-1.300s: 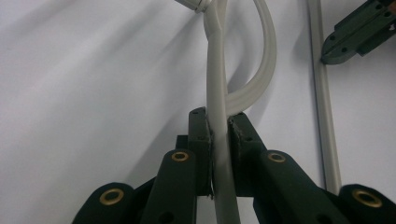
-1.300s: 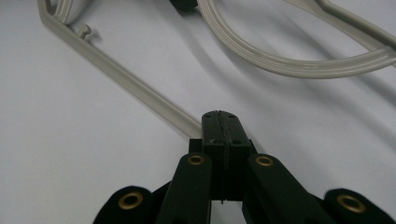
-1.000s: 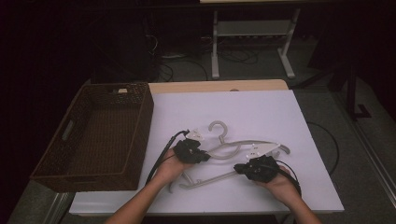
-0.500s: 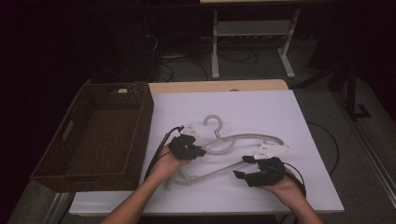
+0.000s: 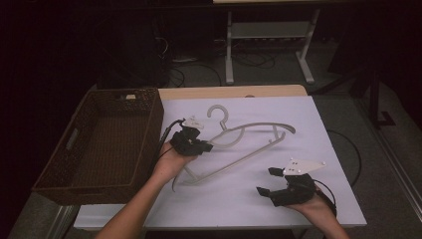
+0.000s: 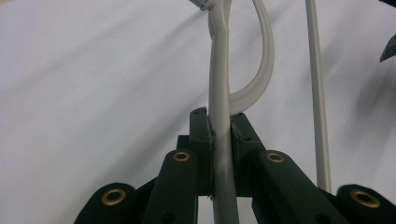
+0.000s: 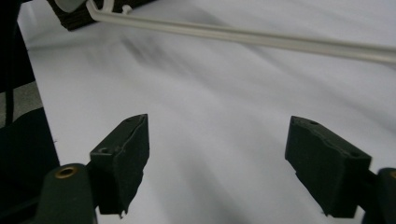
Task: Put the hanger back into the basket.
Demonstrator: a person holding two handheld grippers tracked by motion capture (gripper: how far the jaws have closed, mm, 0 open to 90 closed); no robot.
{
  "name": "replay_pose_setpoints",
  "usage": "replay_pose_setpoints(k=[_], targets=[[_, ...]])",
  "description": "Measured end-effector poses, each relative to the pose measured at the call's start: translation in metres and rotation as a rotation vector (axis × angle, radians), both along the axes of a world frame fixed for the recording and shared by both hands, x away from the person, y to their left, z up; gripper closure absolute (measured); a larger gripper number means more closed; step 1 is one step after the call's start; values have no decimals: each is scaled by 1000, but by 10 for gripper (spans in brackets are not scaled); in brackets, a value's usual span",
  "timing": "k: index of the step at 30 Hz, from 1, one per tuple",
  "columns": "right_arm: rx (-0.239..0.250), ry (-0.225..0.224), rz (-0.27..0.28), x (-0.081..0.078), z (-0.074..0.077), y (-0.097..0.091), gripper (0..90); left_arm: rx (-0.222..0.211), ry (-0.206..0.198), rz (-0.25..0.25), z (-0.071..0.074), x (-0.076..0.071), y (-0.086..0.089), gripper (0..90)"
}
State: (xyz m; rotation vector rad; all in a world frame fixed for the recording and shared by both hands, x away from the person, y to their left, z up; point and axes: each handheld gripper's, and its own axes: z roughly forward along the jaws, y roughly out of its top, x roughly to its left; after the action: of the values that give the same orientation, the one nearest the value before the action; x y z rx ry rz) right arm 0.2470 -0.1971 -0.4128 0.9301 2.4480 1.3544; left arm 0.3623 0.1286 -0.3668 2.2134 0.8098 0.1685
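Observation:
A pale grey plastic hanger (image 5: 249, 130) lies across the middle of the white table, its hook (image 5: 216, 112) pointing to the far side. My left gripper (image 5: 203, 146) is at the hanger's left end, shut on its curved arm (image 6: 219, 93), which runs straight up between the closed pads (image 6: 201, 135). My right gripper (image 5: 267, 181) is near the front right of the table, open and apart from the hanger. Between its spread pads (image 7: 123, 154) I see bare white table, and the hanger's straight bar (image 7: 280, 41) crosses farther off.
A dark brown wicker basket (image 5: 149, 124) stands on the left side of the table beside my left hand. The white table cover (image 5: 308, 124) ends close to my right hand at the front edge. Beyond the table are a metal stand (image 5: 268, 35) and cables on a dark floor.
My right gripper has let go of the hanger and drawn back toward the front right, now open. The left gripper keeps its hold and has shifted the hanger a little left.

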Motion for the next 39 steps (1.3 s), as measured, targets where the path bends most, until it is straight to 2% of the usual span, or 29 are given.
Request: replay_pose_setpoints(k=[2, 4, 7, 12, 15, 19, 29, 39], targets=[[0, -7, -3, 0, 0, -1, 192, 0, 1, 7, 3, 1, 1, 826], [1, -12, -22, 2, -1, -1, 133, -7, 2, 18, 13, 2, 4, 826], [-2, -18, -36, 2, -2, -2, 117, -5, -7, 34, 24, 3, 8, 826], [-12, -35, -76, 4, -1, -2, 12, -4, -23, 68, 46, 6, 21, 826], [-13, -36, -89, 4, -2, -3, 3, -4, -39, 88, 61, 8, 35, 826], [-8, -35, -92, 5, -3, -3, 3, -17, -46, 111, 74, 10, 53, 826], [-6, -30, -95, 7, -6, -4, 3, -43, -63, 183, 92, 12, 99, 826], [0, -32, -104, 7, -6, -5, 3, -29, -90, 259, 106, 6, 150, 826]])
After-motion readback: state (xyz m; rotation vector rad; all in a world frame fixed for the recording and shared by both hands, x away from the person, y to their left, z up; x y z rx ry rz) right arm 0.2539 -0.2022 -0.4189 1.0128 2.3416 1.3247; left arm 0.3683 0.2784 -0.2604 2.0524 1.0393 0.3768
